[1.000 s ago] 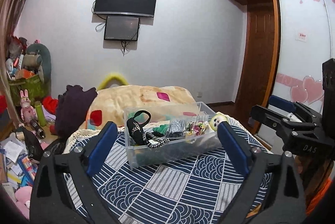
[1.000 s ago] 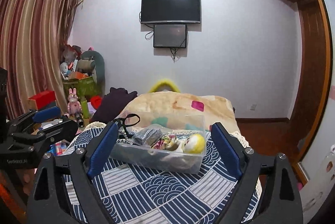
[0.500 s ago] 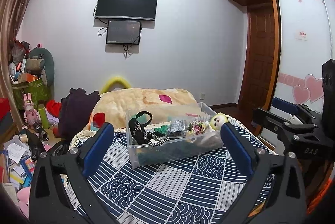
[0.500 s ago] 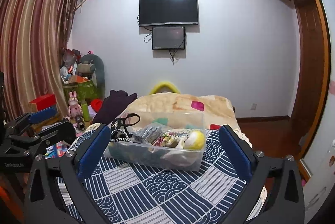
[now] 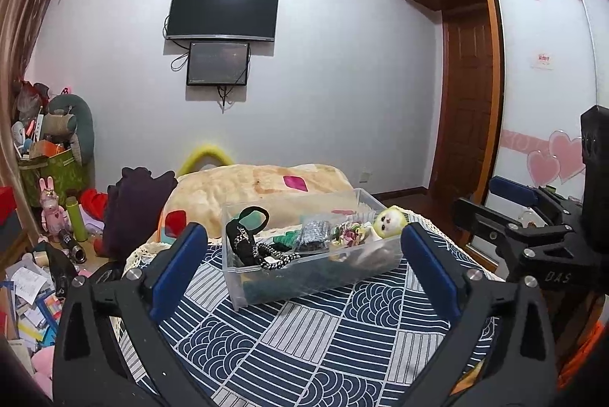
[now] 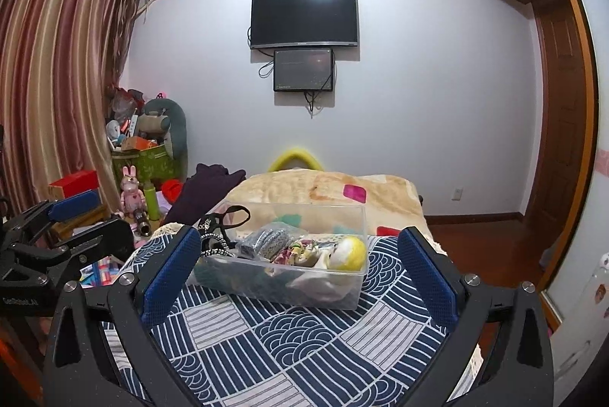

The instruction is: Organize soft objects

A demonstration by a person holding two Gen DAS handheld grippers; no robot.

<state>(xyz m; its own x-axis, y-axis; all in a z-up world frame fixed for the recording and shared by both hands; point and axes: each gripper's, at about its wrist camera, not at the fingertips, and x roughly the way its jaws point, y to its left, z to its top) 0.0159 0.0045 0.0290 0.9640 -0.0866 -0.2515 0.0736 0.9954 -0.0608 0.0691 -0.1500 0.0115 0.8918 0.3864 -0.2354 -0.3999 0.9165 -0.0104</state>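
You've got both the left gripper [image 5: 302, 264] and right gripper [image 6: 298, 268] spread wide and empty, soft things already heaped in the clear bin [image 5: 304, 277] mid-bedspread [image 5: 289, 338]: either emptying or finished.

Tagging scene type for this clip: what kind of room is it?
Most likely a home bedroom: a black wall-mounted television, a wooden wardrobe with heart-stickered sliding doors, and a navy wave-patterned bedcover carrying a clear plastic bin of soft items.

Clear plastic bin [image 5: 316, 277]; matt cloth bedspread [image 5: 304, 342]
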